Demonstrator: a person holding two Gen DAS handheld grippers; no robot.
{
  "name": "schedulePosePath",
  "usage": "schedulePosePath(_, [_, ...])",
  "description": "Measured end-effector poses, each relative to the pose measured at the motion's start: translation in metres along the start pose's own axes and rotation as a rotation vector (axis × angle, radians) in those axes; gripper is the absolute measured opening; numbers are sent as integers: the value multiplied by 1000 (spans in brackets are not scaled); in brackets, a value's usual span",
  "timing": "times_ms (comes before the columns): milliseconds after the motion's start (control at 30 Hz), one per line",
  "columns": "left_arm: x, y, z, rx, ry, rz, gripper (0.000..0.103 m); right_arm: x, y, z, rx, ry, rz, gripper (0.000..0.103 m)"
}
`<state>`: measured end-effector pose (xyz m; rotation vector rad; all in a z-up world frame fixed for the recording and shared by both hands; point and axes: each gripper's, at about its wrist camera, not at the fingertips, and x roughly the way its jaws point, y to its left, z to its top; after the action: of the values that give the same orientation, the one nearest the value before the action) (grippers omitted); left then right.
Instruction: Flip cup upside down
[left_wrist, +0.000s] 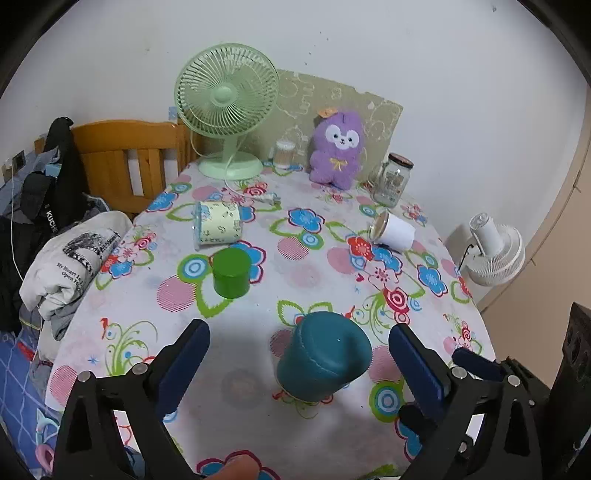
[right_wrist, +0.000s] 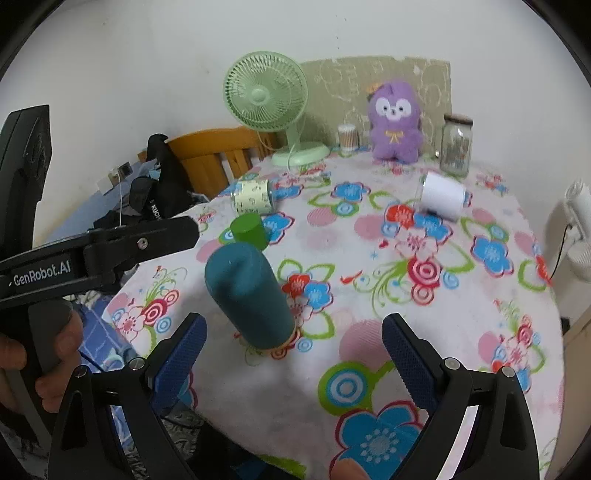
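Both grippers wide open, holding nothing. Left gripper (left_wrist: 299, 345) brackets the teal cup (left_wrist: 323, 356), pads clear of it on both sides. Right gripper (right_wrist: 293, 341) sits just behind it. Cup already stands mouth-down on the desk (right_wrist: 369, 369), closed base up, and looks tilted. Risks, my read: a pad clips the tall cup on retreat and topples it; floral cloth is soft, so a nudge could roll it toward the green cup (left_wrist: 231, 272).

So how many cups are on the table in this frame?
4: teal cup upside down nearest the grippers, green cup upside down behind it, patterned cup and white cup lying on their sides farther back.
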<state>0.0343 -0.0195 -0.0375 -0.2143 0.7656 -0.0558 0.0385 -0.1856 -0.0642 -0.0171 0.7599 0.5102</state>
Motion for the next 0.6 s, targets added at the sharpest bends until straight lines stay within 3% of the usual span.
schedulePosePath(200, [-18, 8, 4, -3, -62, 19, 103, -17, 0, 14, -4, -76, -58, 103])
schedulePosePath(600, [-53, 19, 10, 10, -205, 90, 103, -44, 17, 36, -28, -200, -94, 103])
